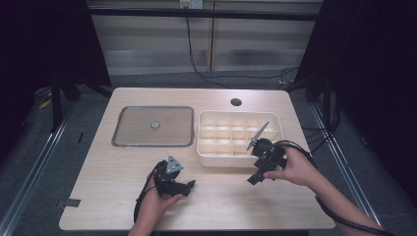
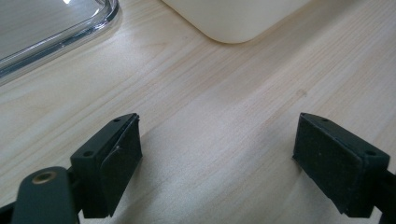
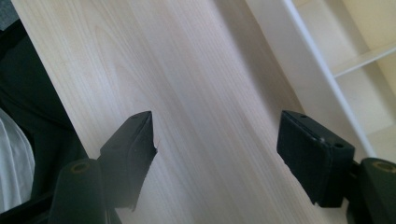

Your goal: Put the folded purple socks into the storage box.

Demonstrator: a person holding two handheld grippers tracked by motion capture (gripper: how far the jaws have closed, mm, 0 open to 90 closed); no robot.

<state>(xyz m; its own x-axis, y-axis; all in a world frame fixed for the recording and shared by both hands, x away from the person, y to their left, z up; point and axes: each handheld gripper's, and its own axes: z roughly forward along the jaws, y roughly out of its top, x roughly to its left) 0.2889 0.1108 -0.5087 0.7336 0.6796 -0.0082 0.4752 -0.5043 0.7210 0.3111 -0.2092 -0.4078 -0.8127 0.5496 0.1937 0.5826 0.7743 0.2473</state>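
A white compartment tray (image 1: 240,139), its grid of cells seen empty, is set on the right half of a pale wood bench (image 1: 108,182), w/ a clear flat lid (image 1: 153,126) laid just beside it to the left. A round hole (image 1: 236,102) is cut in the bench behind the tray. The right gripper (image 1: 259,173) is held by the right hand (image 1: 295,168) at the tray's front right corner, over the bench; its fingers (image 3: 312,154) are spread wide, nothing gripped, w/ the tray's wall (image 3: 308,60) seen alongside. The left gripper (image 1: 189,188) is held low by the left hand (image 1: 152,204) near the bench's front edge, well apart from the tray; its fingers (image 2: 119,163) are likewise spread wide & empty above bare wood, the lid's rim (image 2: 65,39) & a tray corner (image 2: 233,21) seen ahead. Cables are trailed from both grippers.
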